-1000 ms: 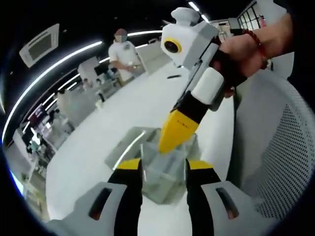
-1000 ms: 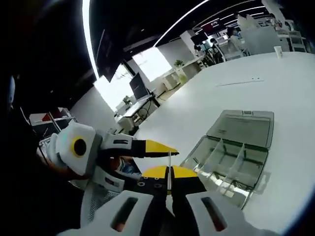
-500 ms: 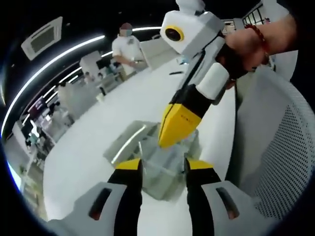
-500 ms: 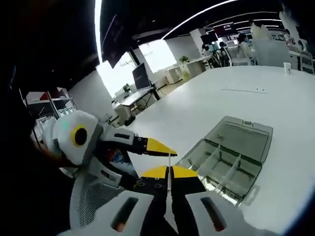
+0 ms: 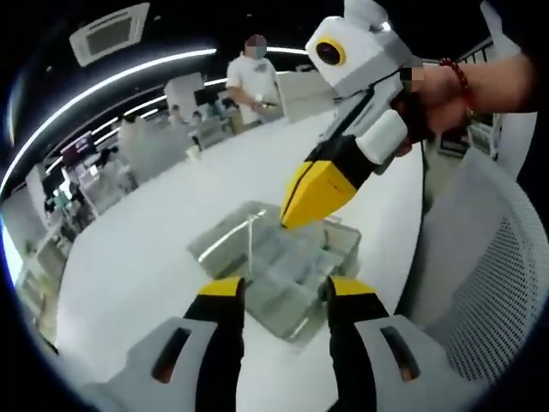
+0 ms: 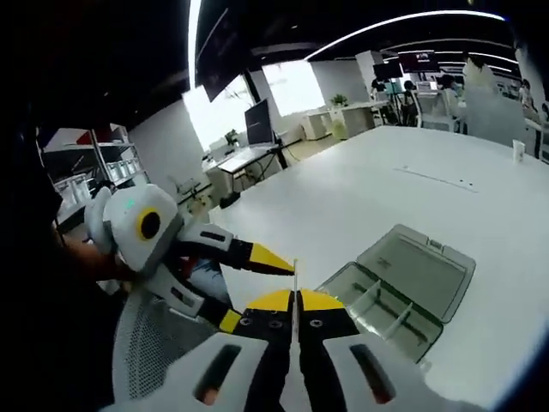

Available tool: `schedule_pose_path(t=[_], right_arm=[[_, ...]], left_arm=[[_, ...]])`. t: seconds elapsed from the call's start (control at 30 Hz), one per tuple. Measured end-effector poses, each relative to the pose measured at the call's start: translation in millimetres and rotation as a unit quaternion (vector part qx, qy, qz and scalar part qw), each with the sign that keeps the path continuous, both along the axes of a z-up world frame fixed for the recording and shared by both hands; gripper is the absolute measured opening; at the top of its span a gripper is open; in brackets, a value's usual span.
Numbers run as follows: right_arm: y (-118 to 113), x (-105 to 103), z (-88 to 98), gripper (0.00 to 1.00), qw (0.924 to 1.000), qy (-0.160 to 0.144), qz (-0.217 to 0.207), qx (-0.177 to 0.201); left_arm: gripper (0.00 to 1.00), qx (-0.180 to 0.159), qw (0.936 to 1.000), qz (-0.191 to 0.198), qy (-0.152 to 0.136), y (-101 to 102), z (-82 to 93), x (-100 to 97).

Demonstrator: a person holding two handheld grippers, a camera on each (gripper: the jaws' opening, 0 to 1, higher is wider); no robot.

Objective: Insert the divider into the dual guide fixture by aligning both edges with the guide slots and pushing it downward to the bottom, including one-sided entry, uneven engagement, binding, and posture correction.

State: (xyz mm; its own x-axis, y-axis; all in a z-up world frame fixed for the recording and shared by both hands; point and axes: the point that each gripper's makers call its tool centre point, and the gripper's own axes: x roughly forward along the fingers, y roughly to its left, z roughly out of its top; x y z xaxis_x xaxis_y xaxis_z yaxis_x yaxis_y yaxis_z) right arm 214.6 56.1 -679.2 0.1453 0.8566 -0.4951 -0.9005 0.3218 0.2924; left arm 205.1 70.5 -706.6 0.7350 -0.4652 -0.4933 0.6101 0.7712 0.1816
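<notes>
No legible text or labels.

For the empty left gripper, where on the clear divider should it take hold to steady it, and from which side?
The divider stands edge-on, a thin plate clamped low in the right gripper. The left gripper, jaws apart, would probably best pinch the free upper part across its flat faces, coming from beside, clear of the box.

A person in a white shirt (image 5: 255, 81) is standing at twelve o'clock beyond the white table (image 5: 146, 257); a mesh chair (image 5: 489, 292) is sitting at three o'clock.

One clear compartment box (image 6: 399, 292), one thin divider (image 6: 294, 283), two claws, one mesh chair (image 5: 480, 283)
</notes>
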Motion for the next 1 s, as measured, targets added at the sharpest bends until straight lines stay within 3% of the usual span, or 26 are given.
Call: schedule_pose_path(t=[0.37, 0.5, 0.6, 0.67, 1.0], right_arm=[[5, 8, 0.1, 0.00, 0.9988, -0.029, 0.031, -0.024], [7, 13, 1.7, 0.00, 0.9982, -0.040, 0.038, -0.025], [9, 17, 0.9, 0.00, 0.9975, -0.047, 0.047, -0.025], [4, 23, -5.7, 0.00, 0.9947, -0.068, 0.058, -0.052], [5, 29, -10.1, 0.00, 0.9918, -0.080, 0.084, -0.054]], left_arm=[[0.46, -0.066, 0.9969, 0.041, 0.017, 16, 1.7, -0.6], [0.49, -0.070, 0.9960, 0.052, 0.019, 22, 2.2, -1.3], [0.53, -0.091, 0.9931, 0.070, 0.028, 26, 3.3, -2.0], [0.54, -0.090, 0.9928, 0.075, 0.026, 26, 2.8, -1.8], [0.64, -0.097, 0.9914, 0.075, 0.046, 20, -5.3, -7.6]])
